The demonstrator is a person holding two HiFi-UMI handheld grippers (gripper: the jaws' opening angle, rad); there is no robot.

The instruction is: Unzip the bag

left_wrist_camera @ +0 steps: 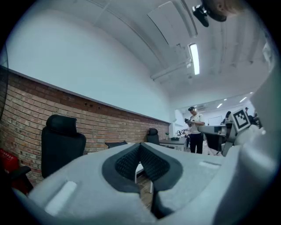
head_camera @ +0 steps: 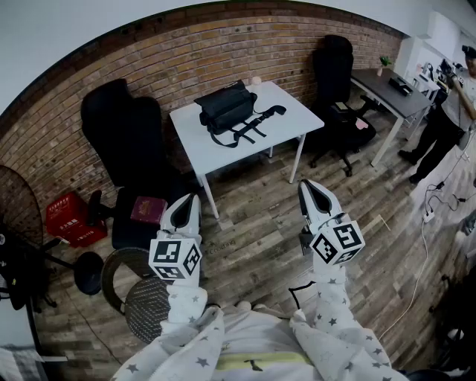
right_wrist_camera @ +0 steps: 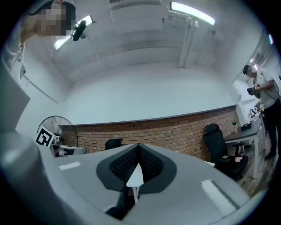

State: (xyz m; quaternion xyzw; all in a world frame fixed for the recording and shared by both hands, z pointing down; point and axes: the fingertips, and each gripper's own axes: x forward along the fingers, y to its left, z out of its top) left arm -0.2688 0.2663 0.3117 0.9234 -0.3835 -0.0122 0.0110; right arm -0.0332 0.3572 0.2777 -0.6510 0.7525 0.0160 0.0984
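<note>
Left tongs (head_camera: 192, 199), right tongs (head_camera: 307, 185): closed, empty | bag (head_camera: 225, 106) on table (head_camera: 291, 111), well ahead

Blk bag (head_camera: 225, 106), wht table (head_camera: 297, 117), red-brick wall (head_camera: 186, 71).

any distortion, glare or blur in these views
Head view: strong fisheye bends the brick wall into an arc, yet the black bag on the white table looks sharp. Left gripper view: the strip light blows out. Right gripper view: black round border, ceiling tube glares.
</note>
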